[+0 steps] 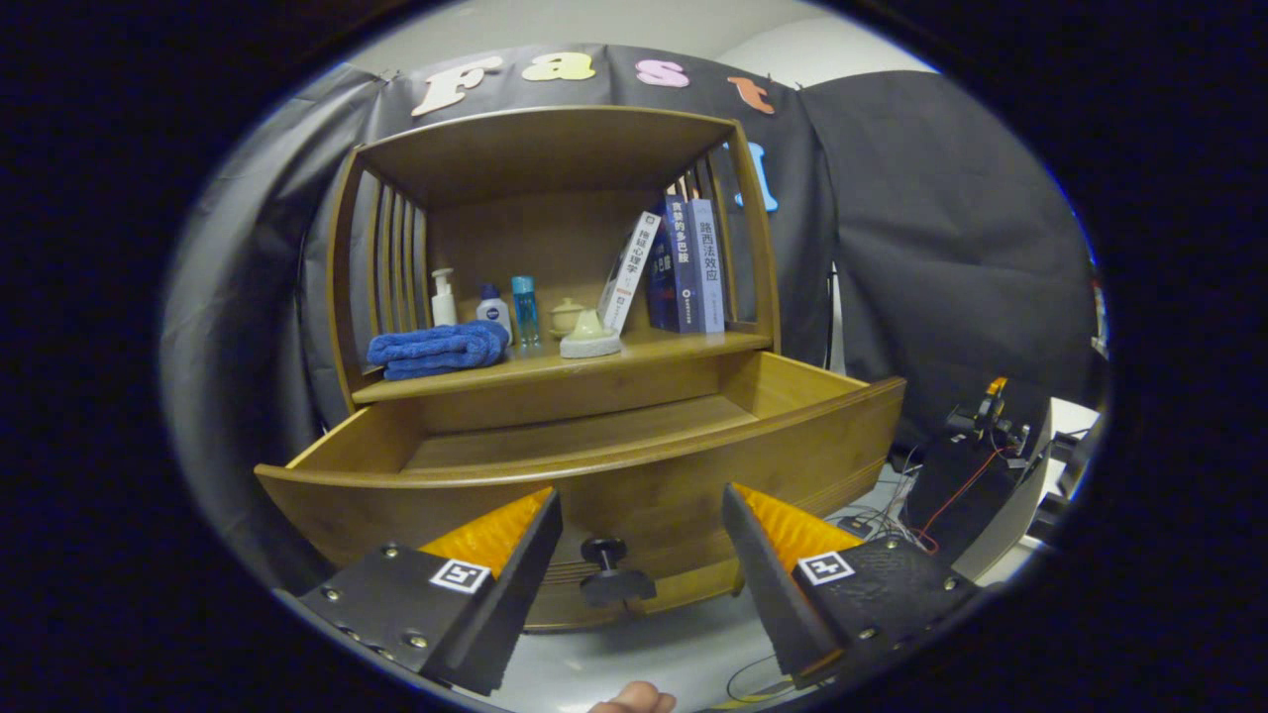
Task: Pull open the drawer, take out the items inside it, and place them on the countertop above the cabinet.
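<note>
Drawer (594,451) stands pulled out, its visible floor bare; knob (616,572) sits between the fingers, untouched; gripper (642,555) spread wide, pinching nothing. Judged: opening step done, retrieval next; whatever is inside may lie hidden behind the front panel, so the next move calls for lifting over the rim toward 12 o'clock to look in. Countertop (684,345) above is crowded: blue towel (441,349) at 11 o'clock, bottles (495,309), books (684,265) at 1 o'clock; free space is scarce, mostly along its front edge.

Wooden drawer (594,465) pulled open; blue towel (439,349), green item (590,335) on countertop (634,355).
</note>
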